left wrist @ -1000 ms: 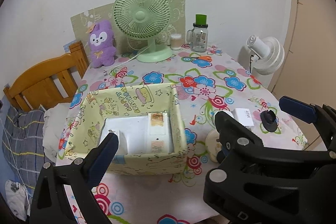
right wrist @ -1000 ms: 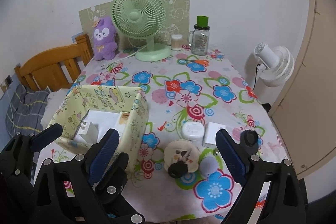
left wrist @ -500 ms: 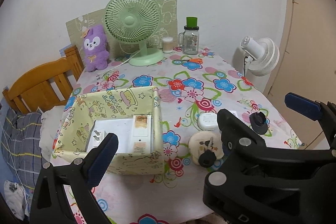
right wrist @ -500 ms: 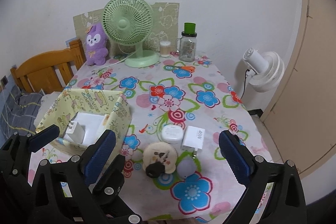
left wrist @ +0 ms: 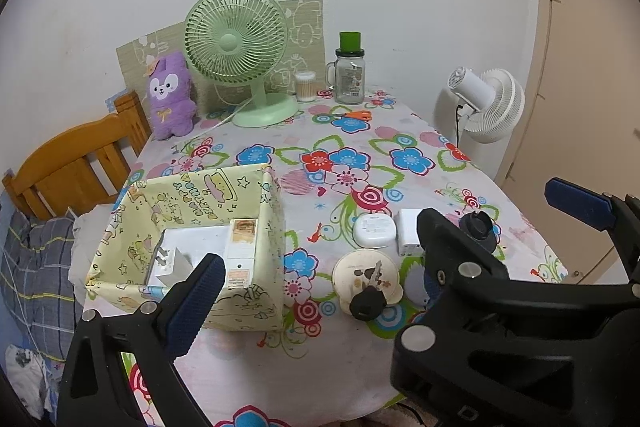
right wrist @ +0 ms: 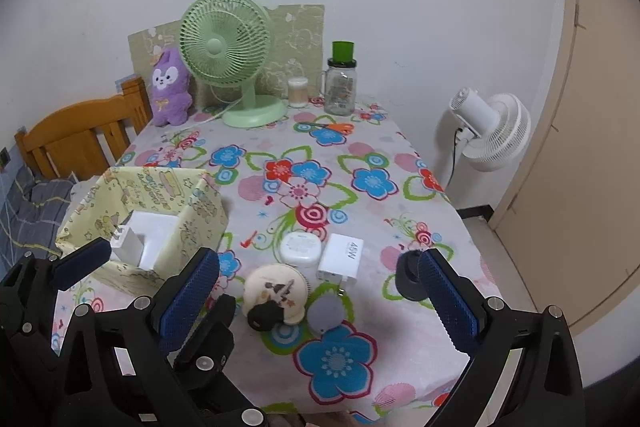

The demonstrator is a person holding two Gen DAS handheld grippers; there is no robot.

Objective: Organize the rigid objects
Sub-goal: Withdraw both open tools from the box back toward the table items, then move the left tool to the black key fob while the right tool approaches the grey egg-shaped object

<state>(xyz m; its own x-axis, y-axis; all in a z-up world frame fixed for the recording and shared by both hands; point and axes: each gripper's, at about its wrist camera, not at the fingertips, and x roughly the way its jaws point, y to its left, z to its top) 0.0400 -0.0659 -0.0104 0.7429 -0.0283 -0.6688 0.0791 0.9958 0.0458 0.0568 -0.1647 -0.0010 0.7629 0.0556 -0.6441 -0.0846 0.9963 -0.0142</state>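
The yellow box (left wrist: 188,251) stands at the near left of the surface (right wrist: 360,155), and some white boxes (left wrist: 200,247) and a white plug (right wrist: 126,241) are already inside it. To the right of the yellow box lie the things I judge not yet sorted: a round white case (right wrist: 301,247), a white charger (right wrist: 343,255), a cream disc (right wrist: 276,291) with a black key (right wrist: 262,317) on it, a grey tag (right wrist: 326,311) and a black knob (left wrist: 476,225).

Both claws hang above the near edge, holding nothing. The left claw (left wrist: 384,239) is wide open and the right claw (right wrist: 320,291) also.

These things lie very close, some touching. A claw that comes down on one may push its neighbour, and the grey tag or the black knob could slide over the near edge. The yellow box looks soft, so a bump may fold its wall.

The left view shows the grey tag only partly, behind the right claw. What the cream disc is, I cannot tell.
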